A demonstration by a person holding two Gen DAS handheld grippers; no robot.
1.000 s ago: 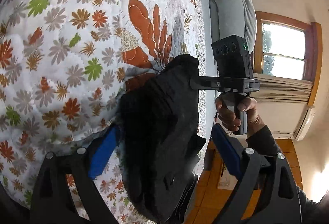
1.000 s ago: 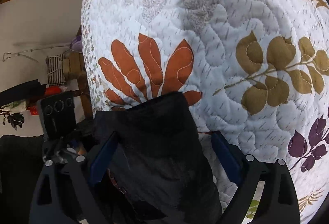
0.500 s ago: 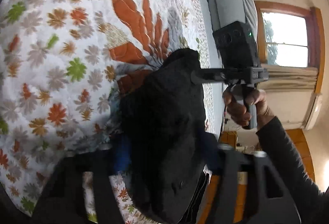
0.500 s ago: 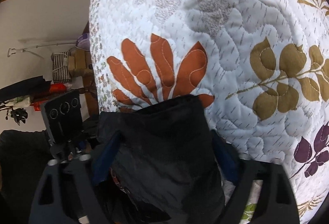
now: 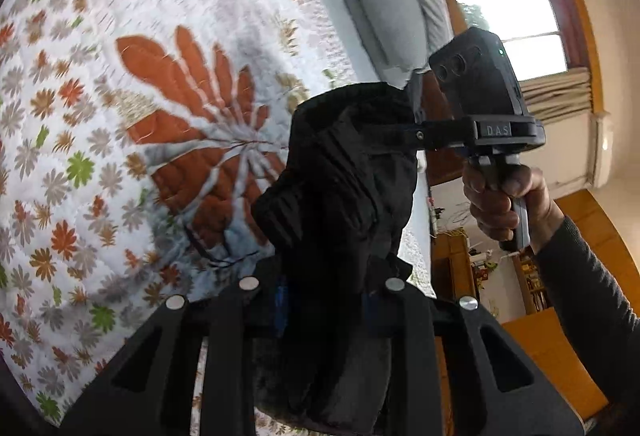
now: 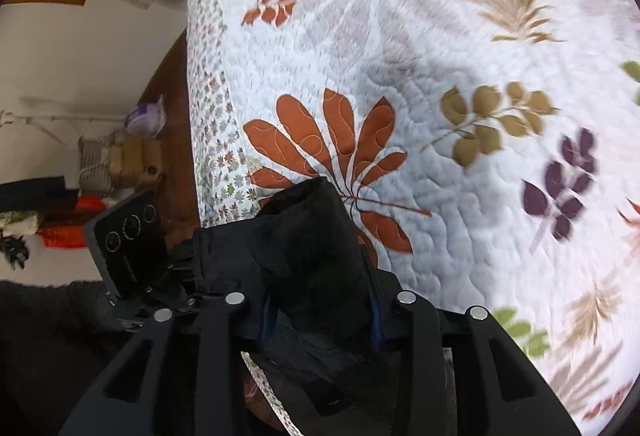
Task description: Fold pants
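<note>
Both of my jaw pairs have just been closing, and each now pinches black cloth: my left hand-held gripper is clamped on one bunched edge of the pants, and my right hand-held gripper is clamped on another part of the same pants, where a second ago the cloth lay loose between wide-open pads. The bed now sits further below both grippers than it did, so I judge the pants are lifted off the quilt and I am at the start of a fold, picking the garment up to spread it. The pants hang in front of me as a thick, dark, matte bundle with ribbed, gathered folds, limp and heavy-looking. The quilt beyond them is white, stitched and puffy, printed with rust leaves and small flowers. A grey pillow lies past my left gripper.
</note>
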